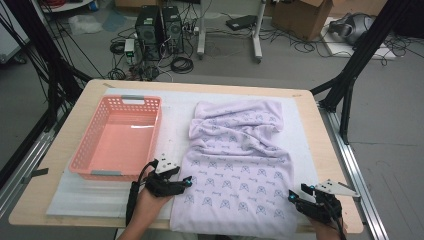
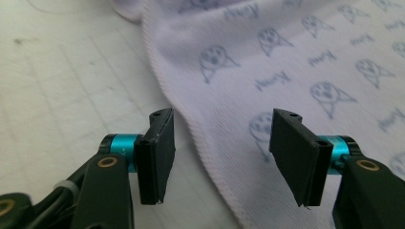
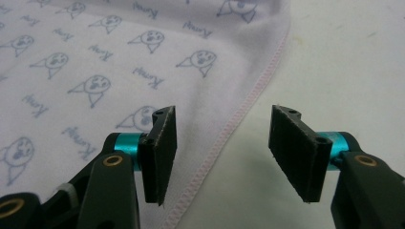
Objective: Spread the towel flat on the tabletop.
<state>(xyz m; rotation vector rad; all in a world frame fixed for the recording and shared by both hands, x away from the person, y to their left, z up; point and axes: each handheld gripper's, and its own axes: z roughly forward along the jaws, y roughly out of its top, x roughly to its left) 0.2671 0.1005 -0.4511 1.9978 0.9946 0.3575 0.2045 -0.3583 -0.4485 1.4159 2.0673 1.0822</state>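
A pale lilac cloth (image 1: 235, 165) printed with small blue figures lies spread on the white mat, rumpled at its far end. My left gripper (image 1: 187, 181) is open at the cloth's left edge near the front; its jaws straddle the hemmed edge of the cloth (image 2: 248, 76). My right gripper (image 1: 291, 196) is open at the cloth's right edge near the front corner. The stitched hem of the cloth (image 3: 143, 62) runs between its jaws. Neither gripper holds anything.
An empty pink plastic basket (image 1: 89, 150) stands on the mat (image 1: 175, 120) to the left of the cloth. The wooden table (image 1: 65, 135) ends close behind both hands. Black frame posts, computers and cables stand on the floor beyond.
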